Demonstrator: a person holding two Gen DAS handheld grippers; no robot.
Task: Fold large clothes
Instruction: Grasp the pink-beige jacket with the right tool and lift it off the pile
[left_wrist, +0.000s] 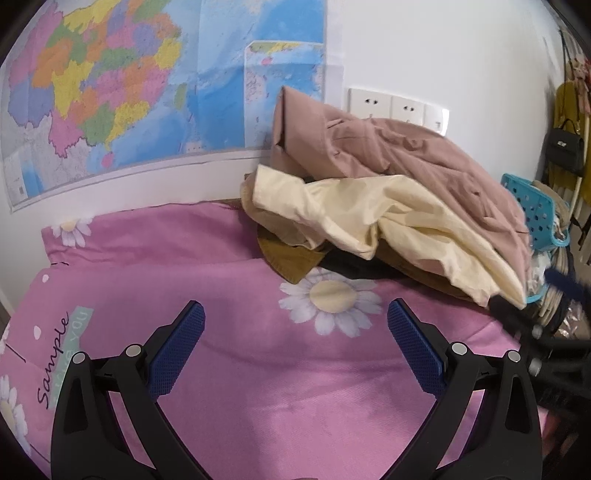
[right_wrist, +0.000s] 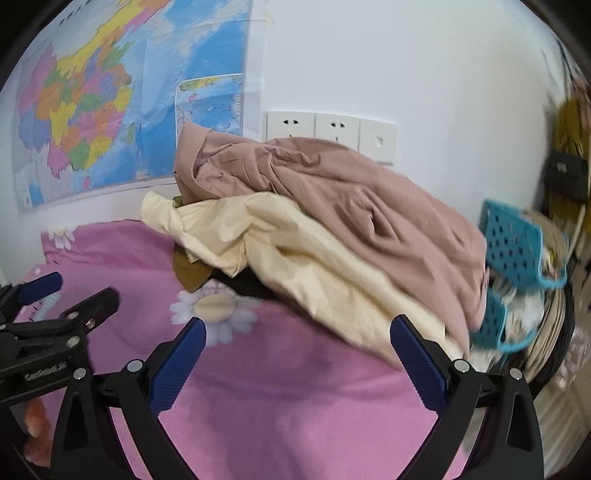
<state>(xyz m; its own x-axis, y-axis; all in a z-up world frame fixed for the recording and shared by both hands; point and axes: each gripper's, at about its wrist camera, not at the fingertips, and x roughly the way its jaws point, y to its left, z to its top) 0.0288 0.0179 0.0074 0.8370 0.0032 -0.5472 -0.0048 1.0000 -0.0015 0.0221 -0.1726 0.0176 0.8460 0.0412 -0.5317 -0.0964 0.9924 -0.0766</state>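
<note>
Bedding in pink, printed with white daisies, fills the foreground: the bedspread (left_wrist: 229, 387) lies smooth and flat, a woven surface with room to spread a garment. Behind it a colourful wall map (left_wrist: 110, 92) hangs on the white wall, beside a row of sockets (right_wrist: 332, 129).

At the far right corner of the bed, against the wall, sits the clothes pile (right_wrist: 314, 229), loosely heaped. A dusty-pink garment (left_wrist: 424, 158) lies on top, creased and matte; beneath it a cream garment (left_wrist: 369, 218) spills toward the front edge, with mustard and dark cloth barely showing under both. All look soft, light and limp, likely to sag and slide rather than hold a shape, so a firm pinch at a hem, collar or shoulder seam seems the best hold.

A turquoise perforated basket (right_wrist: 513, 240) stands just beyond the heap.

Both tools hover above the spread, short of the pile: the left gripper (left_wrist: 295, 328) and the right gripper (right_wrist: 295, 343) have jaws spread wide, blue textured pads (left_wrist: 184, 350) holding nothing.
</note>
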